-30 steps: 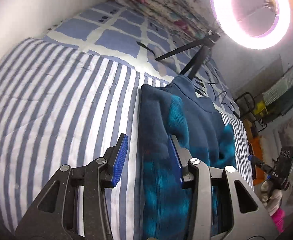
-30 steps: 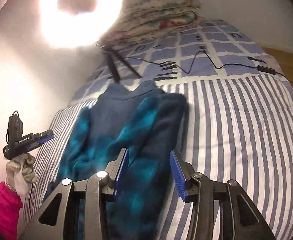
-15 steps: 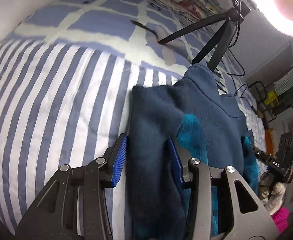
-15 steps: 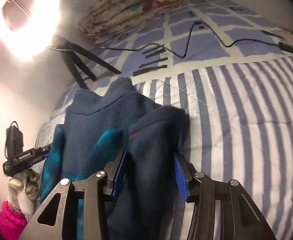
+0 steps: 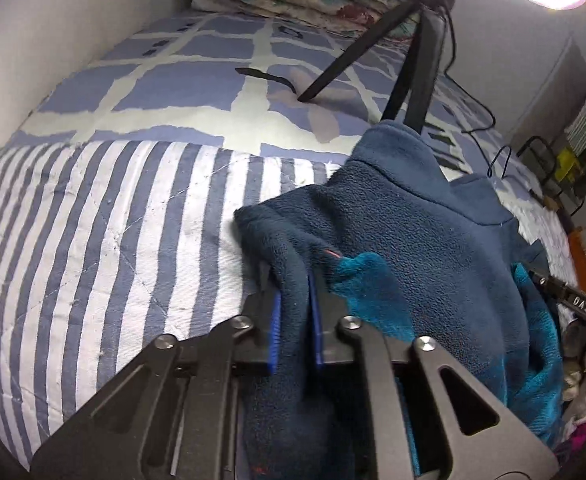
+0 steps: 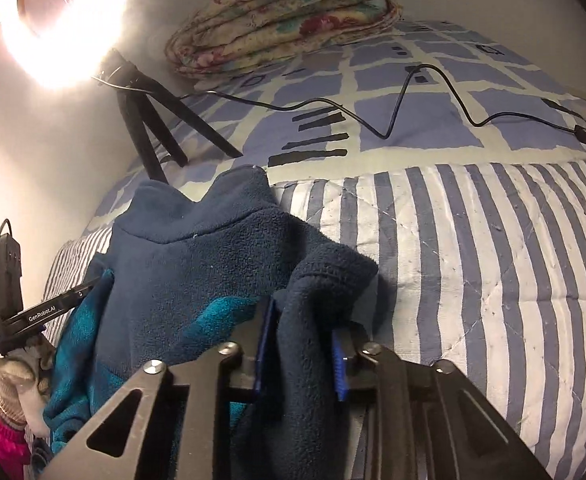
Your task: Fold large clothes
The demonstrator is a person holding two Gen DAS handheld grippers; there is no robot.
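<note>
A dark blue and teal fleece jacket (image 5: 433, 256) lies on the striped bedspread (image 5: 93, 232), collar toward the far end. My left gripper (image 5: 295, 304) is shut on the jacket's folded left edge near the shoulder. In the right wrist view the jacket (image 6: 197, 272) fills the lower left, and my right gripper (image 6: 301, 344) is shut on a bunched fold of its right edge. The left gripper (image 6: 37, 312) shows there at the far left, held by a gloved hand.
A black tripod (image 6: 149, 120) with a bright ring light (image 6: 65, 20) stands just beyond the collar. A folded floral quilt (image 6: 285, 16) lies at the bed's head. A black cable (image 6: 393, 116) runs across the checked sheet (image 5: 197, 92). Wall on both sides.
Both grippers moved forward along the jacket toward the shoulders and closed on its side edges. The fabric is now bunched and lifted between the pads.
</note>
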